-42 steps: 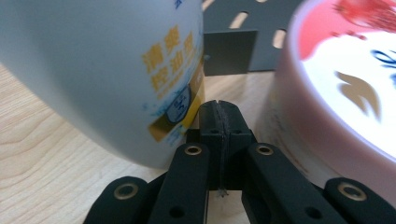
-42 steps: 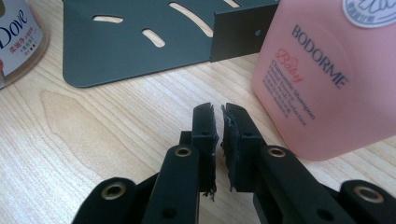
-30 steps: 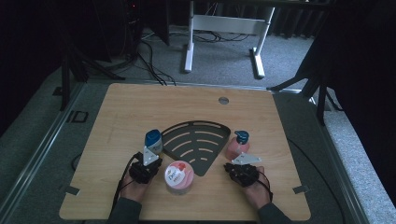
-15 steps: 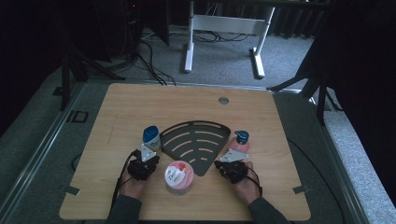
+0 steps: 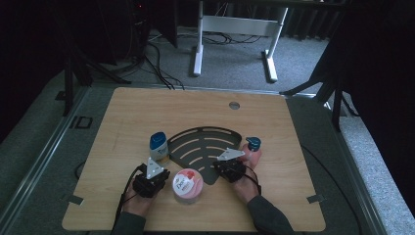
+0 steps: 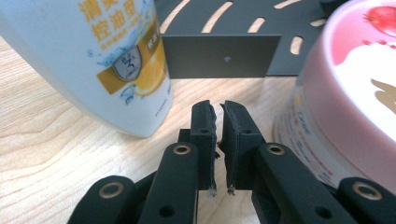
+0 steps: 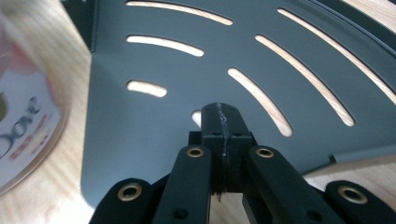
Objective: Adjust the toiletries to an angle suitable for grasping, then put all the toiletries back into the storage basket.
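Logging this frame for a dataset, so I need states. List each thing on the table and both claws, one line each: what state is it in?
Left claw: shut, holding nothing, just above the table.
Right claw: shut, holding nothing, over the rack.
White bottle: upright, blue cap on, at the rack's left edge.
Pink jar: upright, lid on, between the hands.
Black slotted rack: flat on the table, nothing on it.
Pink bottle: blue cap on, partly hidden by the right claw.
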Available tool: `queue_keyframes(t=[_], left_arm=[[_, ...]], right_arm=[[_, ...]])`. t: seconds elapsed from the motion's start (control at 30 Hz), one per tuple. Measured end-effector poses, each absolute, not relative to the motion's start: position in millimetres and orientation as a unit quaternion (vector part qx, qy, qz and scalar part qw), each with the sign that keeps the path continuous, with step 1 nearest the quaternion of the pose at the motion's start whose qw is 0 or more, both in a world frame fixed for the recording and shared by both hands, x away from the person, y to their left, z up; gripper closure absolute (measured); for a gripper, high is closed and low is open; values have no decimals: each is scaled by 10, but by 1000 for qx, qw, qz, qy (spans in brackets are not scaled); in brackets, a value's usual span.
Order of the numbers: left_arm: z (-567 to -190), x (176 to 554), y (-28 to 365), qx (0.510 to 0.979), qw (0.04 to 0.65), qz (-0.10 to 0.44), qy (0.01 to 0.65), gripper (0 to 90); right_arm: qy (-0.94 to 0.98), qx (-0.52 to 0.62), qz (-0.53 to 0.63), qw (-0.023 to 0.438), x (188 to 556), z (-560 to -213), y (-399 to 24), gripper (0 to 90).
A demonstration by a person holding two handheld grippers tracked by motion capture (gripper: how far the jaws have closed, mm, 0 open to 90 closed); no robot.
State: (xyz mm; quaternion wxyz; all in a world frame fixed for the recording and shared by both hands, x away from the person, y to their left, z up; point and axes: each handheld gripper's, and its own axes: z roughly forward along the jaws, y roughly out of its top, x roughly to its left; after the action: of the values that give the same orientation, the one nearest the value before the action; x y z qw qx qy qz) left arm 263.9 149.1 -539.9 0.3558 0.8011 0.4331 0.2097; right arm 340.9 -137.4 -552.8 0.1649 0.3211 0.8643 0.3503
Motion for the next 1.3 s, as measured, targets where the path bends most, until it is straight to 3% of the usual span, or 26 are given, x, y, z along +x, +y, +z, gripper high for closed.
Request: queue_keyframes(t=[0.67, 0.87, 1.1, 1.3], left_arm=[[-5384, 2640, 1634, 804, 388, 188, 409, 721], [-5390, 2650, 1643, 814, 385, 176, 398, 653], [-5389, 2613, 1677, 831, 393, 149, 366, 538], [-5391, 2559, 1698, 837, 400, 146, 344, 475]], right_arm=[[869, 312, 354, 147, 3292, -5518, -1362, 900], [872, 293, 364, 147, 3171, -5490, -1393, 853], [877, 273, 371, 136, 3064, -5455, -1455, 711], [881, 258, 375, 130, 2992, -5458, -1489, 647]])
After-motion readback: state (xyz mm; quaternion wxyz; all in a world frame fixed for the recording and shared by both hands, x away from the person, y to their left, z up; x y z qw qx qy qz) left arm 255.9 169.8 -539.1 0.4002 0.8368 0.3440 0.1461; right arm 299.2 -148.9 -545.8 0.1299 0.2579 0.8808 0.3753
